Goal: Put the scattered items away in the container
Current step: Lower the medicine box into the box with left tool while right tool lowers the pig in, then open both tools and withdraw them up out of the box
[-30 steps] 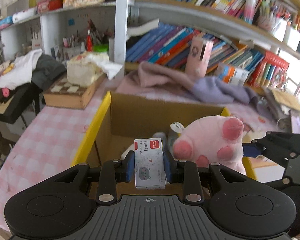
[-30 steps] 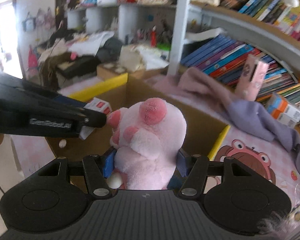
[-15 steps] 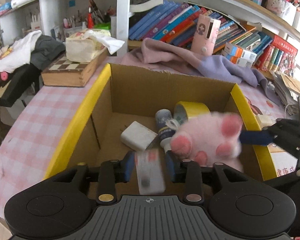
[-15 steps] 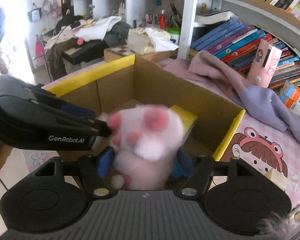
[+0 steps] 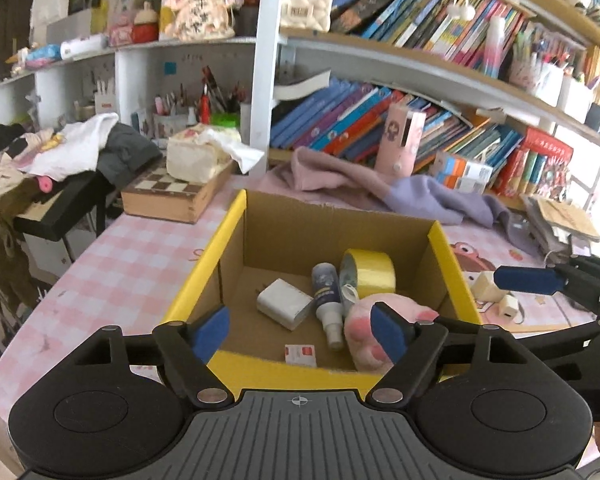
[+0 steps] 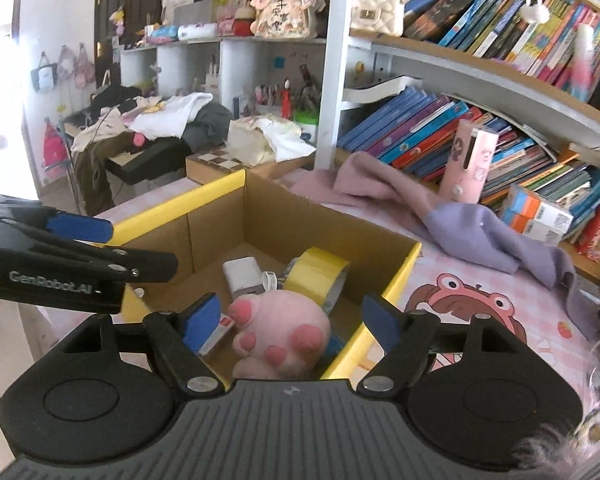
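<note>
Left wrist view: your left gripper (image 5: 300,328) now stands with its jaws spread wide and nothing between them. A second ago it clamped the small white-and-red card packet (image 5: 300,355); that packet now lies flat on the floor of the yellow-rimmed brown cardboard box (image 5: 436,236), near the front wall. Also in the box: a white rectangular charger block (image 5: 284,309), a small dark spray bottle (image 5: 327,300), a roll of yellow tape (image 5: 370,272) and the pink plush paw toy (image 5: 374,330), lying against the bottle. Outside, on the pink checked tablecloth (image 5: 140,256) just beyond the right wall, two small cream-white pieces (image 5: 494,294) remain uncollected.

Right wrist view: your right gripper (image 6: 292,322) is likewise fully open and empty. The plush paw (image 6: 280,336), held half a second ago, now rests inside the box (image 6: 396,276), below the fingers and apart from both pads.

Finding: both deliveries appear complete. The cream-white pieces look the likely next pickup.
</note>
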`<state>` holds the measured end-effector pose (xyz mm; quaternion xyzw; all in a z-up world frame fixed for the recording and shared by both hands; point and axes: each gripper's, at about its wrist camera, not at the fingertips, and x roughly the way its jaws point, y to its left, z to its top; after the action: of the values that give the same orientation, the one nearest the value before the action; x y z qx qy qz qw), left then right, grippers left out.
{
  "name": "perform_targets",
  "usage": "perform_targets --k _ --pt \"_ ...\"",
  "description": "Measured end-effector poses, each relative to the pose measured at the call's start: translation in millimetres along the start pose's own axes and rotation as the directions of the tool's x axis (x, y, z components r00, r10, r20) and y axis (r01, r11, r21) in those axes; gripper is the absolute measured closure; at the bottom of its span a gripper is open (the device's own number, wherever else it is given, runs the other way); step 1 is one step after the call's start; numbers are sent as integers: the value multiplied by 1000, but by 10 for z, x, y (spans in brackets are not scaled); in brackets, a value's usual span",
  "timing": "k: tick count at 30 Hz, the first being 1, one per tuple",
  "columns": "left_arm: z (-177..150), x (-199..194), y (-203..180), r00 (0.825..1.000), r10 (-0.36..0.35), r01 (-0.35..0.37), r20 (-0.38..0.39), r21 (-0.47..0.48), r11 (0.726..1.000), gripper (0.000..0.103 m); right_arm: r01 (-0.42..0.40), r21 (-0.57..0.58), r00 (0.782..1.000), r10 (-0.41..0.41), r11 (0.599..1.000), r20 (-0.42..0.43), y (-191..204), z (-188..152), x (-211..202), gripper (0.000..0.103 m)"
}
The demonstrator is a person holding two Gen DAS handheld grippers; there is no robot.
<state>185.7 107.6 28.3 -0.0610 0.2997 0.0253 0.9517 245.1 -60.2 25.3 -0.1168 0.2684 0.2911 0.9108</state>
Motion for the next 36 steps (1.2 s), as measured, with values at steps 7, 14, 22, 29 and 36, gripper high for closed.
perform_targets --k 7,14,22,29,36 --pt "-173 -398 26 999 13 -13 37 -7 1000 21 29 -1 999 -29 1000 39 233 -119 -353 26" --pt "-416 -799 36 997 43 -43 58 -5 999 17 89 4 993 -89 996 81 451 -291 -766 25" --pt "-769 -1147 18 997 58 -58 42 -1 998 16 127 28 990 -128 992 56 681 -612 -1089 25" --pt "-916 -1363 22 993 99 -100 58 20 995 13 152 53 984 -157 987 90 799 -733 -1272 25" --pt "-1033 -1461 -7 993 99 -101 64 33 994 12 190 39 978 -193 981 78 862 -873 -1401 23"
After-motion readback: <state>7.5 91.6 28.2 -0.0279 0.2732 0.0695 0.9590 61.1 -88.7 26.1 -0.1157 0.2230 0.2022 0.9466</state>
